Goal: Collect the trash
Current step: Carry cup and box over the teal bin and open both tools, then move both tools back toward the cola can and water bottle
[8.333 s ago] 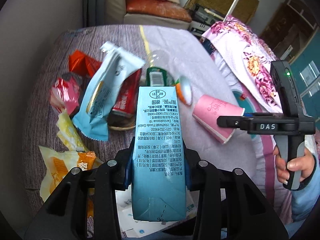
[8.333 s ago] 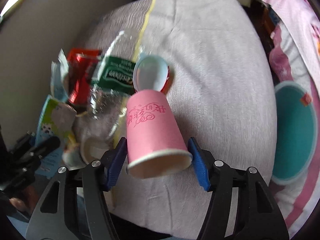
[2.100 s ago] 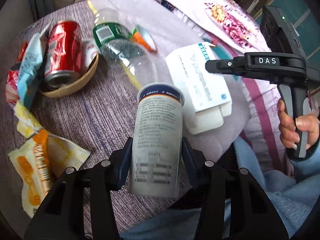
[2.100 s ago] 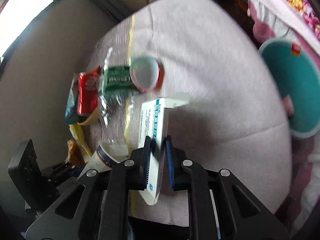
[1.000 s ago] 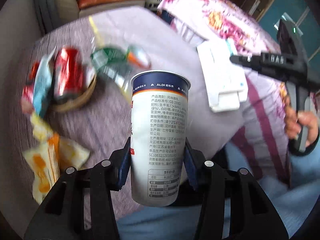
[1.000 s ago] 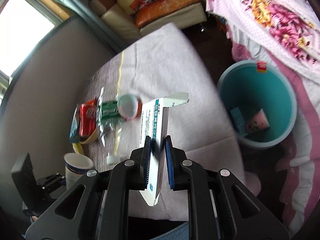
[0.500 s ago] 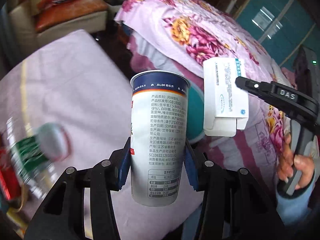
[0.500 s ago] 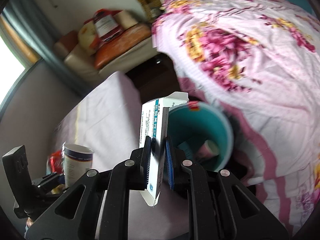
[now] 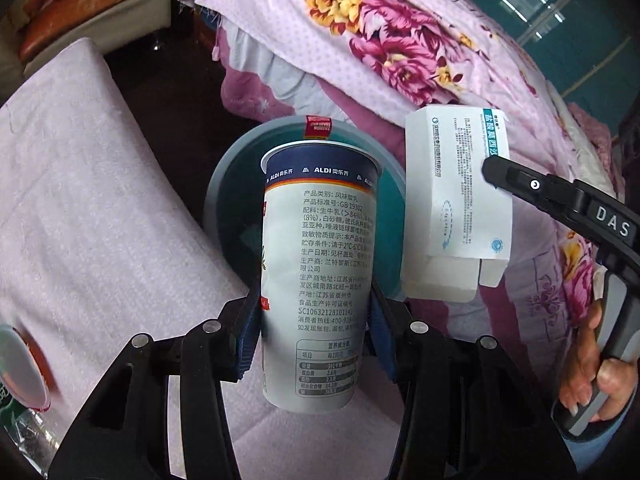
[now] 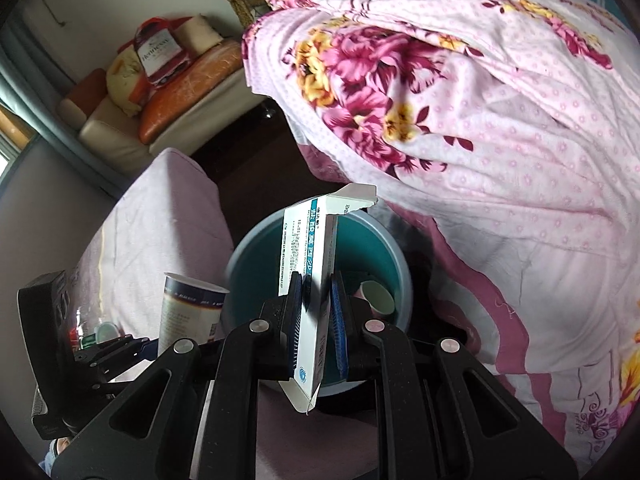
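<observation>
My left gripper (image 9: 314,312) is shut on a white and navy ALDI yogurt cup (image 9: 318,264), held upright in front of a teal trash bin (image 9: 224,196). My right gripper (image 10: 316,312) is shut on a flat white medicine box (image 10: 310,276), held edge-on above the same bin (image 10: 248,256). The box also shows in the left wrist view (image 9: 456,204), to the right of the cup. The cup shows in the right wrist view (image 10: 188,312), left of the bin. A pink paper cup (image 10: 376,298) lies inside the bin.
A pink floral quilt (image 10: 460,100) hangs over the bin's far and right side. A table with a pale pink cloth (image 9: 80,184) is to the left, with a bottle and lid (image 9: 20,376) at its edge. A sofa with bags (image 10: 168,68) stands behind.
Both grippers have swung from the table to the bin, carrying the cup and the box. The bin now sits directly behind both items and looks larger.
</observation>
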